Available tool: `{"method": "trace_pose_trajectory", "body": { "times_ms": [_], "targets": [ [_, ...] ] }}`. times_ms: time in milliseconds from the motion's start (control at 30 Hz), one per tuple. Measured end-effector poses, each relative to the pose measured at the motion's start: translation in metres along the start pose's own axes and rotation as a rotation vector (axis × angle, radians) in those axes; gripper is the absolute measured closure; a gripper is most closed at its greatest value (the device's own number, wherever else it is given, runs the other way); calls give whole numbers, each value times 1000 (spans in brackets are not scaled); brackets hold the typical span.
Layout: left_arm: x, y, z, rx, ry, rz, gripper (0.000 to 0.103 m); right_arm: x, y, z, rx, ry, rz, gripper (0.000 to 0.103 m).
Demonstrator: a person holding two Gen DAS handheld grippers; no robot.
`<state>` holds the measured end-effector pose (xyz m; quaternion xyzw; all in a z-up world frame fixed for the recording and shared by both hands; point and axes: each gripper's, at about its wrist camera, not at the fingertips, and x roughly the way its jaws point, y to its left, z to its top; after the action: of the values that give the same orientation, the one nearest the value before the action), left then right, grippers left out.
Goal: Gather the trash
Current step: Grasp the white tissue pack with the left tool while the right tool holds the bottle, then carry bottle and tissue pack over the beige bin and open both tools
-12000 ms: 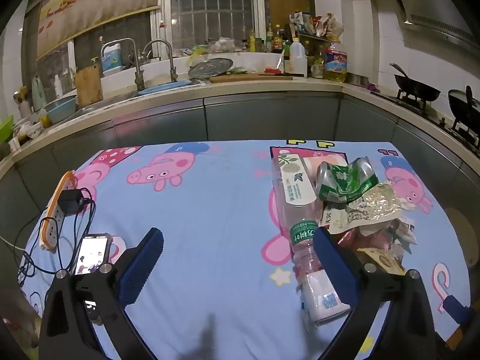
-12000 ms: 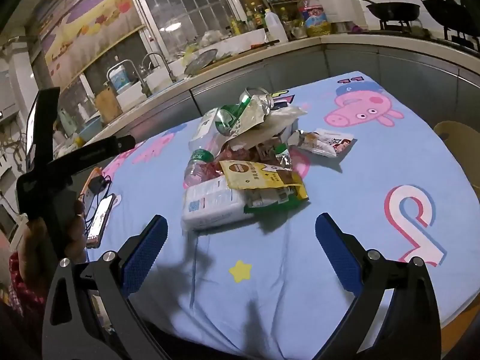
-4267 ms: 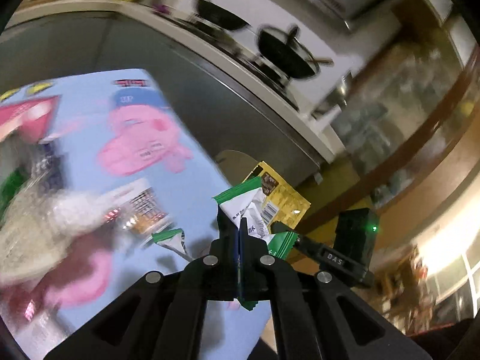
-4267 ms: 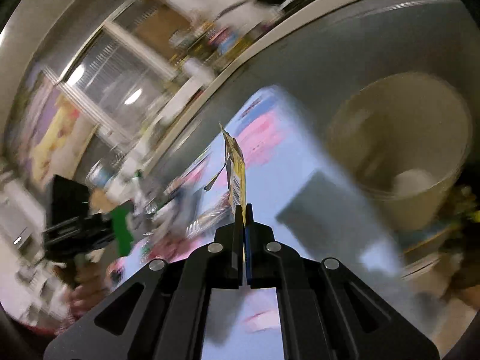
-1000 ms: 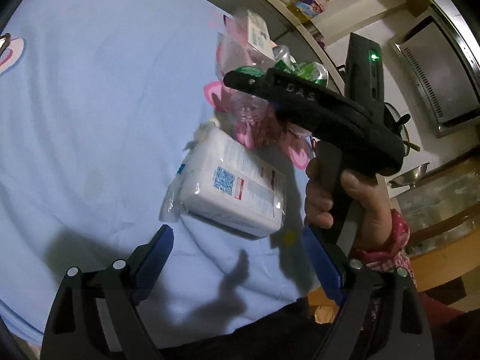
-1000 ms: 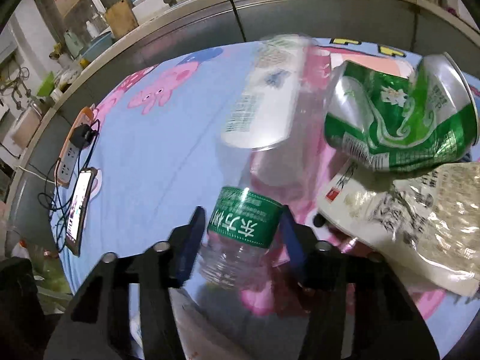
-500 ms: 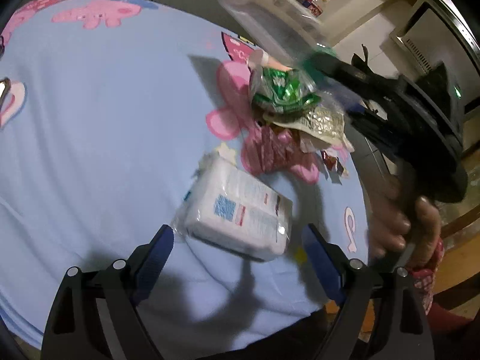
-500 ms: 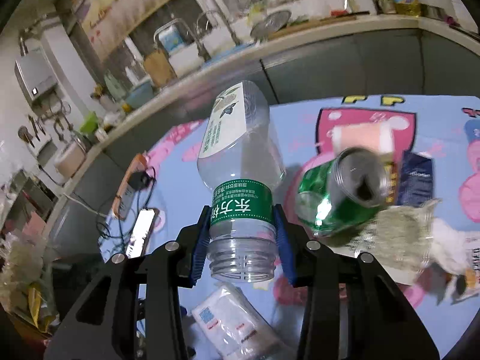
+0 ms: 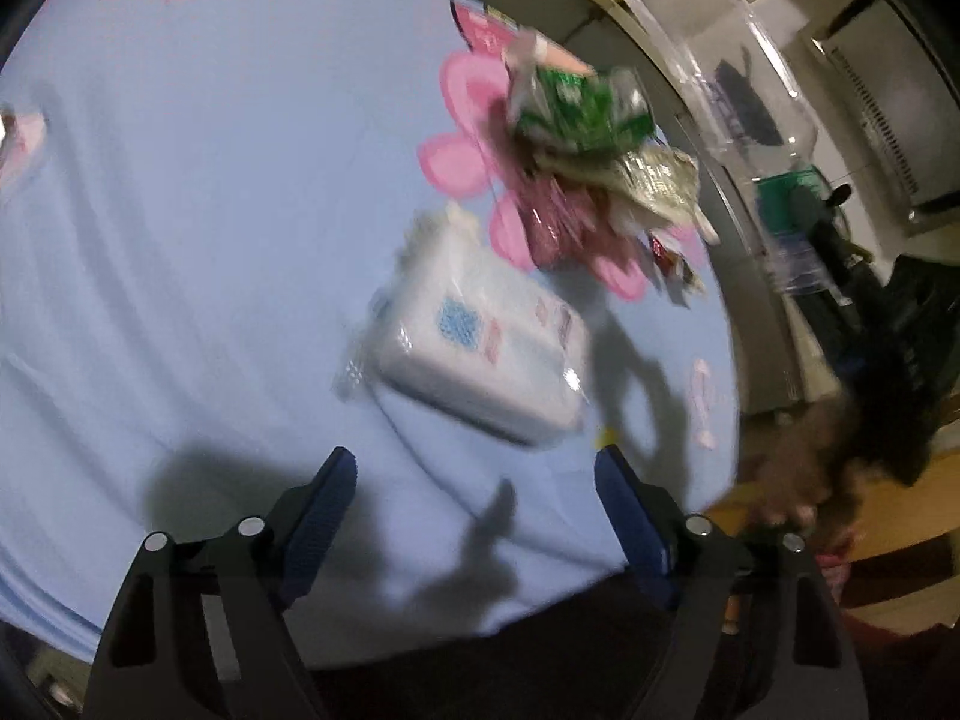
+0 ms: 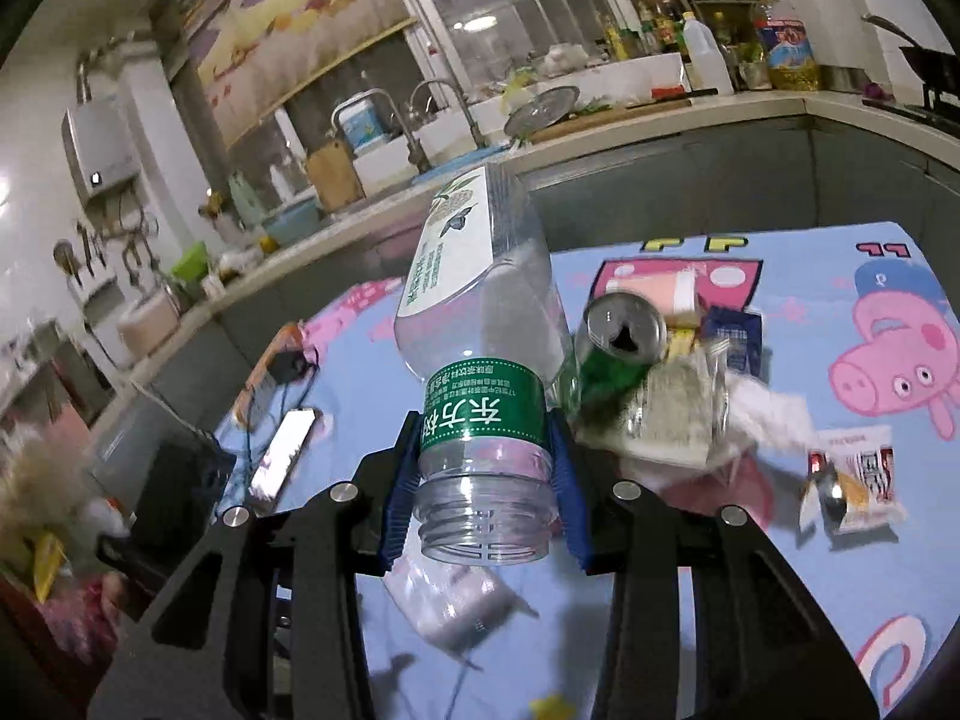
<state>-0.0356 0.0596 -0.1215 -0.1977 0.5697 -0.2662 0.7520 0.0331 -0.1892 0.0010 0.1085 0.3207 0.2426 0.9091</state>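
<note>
A home kitchen: sink taps (image 10: 420,114), cooking-oil bottles (image 10: 786,54), wok (image 10: 924,66) on stove.

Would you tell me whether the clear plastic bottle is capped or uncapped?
Uncapped: the bottle shows a bare threaded open mouth toward the camera.

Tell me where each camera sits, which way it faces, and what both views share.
Left wrist: behind the left gripper, jaws closing with nothing between them, angled down at the white plastic-wrapped tissue pack; a hand shows at right.
Right wrist: behind the right gripper, clamping the clear plastic bottle, facing the kitchen counter.
Shared: bottle, tissue pack, crushed green can.
</note>
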Motion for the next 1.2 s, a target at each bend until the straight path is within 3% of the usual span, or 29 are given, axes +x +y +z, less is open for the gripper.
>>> {"method": "trace_pose_trajectory", "body": {
  "times_ms": [133, 300, 500, 600, 700, 900, 933, 967, 1000, 1067, 1200],
  "targets": [
    [19, -6, 13, -53, 2, -24, 24, 9, -8, -14, 61, 27, 22, 64],
    [32, -21, 30, -68, -15, 58, 10, 4, -15, -22, 96, 14, 23, 64],
    [30, -11, 59, -166, -4, 94, 9, 1, -20, -26, 112, 9, 16, 64],
    [27, -9, 81, -176, 9, 211, 9, 0, -22, -27, 119, 4, 19, 64],
    [38, -21, 102, -92, 57, 359, 9, -2, -24, -27, 121, -9, 22, 64],
    [66, -50, 108, 54, 119, 476, 9, -10, -27, -24, 132, -41, 23, 64],
    [68, -54, 106, 70, 102, 499, 12, -11, -28, -23, 131, -46, 21, 64],
    [67, -58, 105, 82, 85, 516, 21, -13, -27, -23, 130, -50, 22, 64],
    [63, -61, 103, 108, 58, 524, 41, -16, -28, -22, 128, -59, 21, 64],
    [55, -61, 104, 101, 53, 465, 49, -25, -30, -20, 122, -88, 17, 64],
    [16, -53, 103, 72, -24, 391, 52, -44, -40, -15, 134, -146, -5, 64]
  ]
}}
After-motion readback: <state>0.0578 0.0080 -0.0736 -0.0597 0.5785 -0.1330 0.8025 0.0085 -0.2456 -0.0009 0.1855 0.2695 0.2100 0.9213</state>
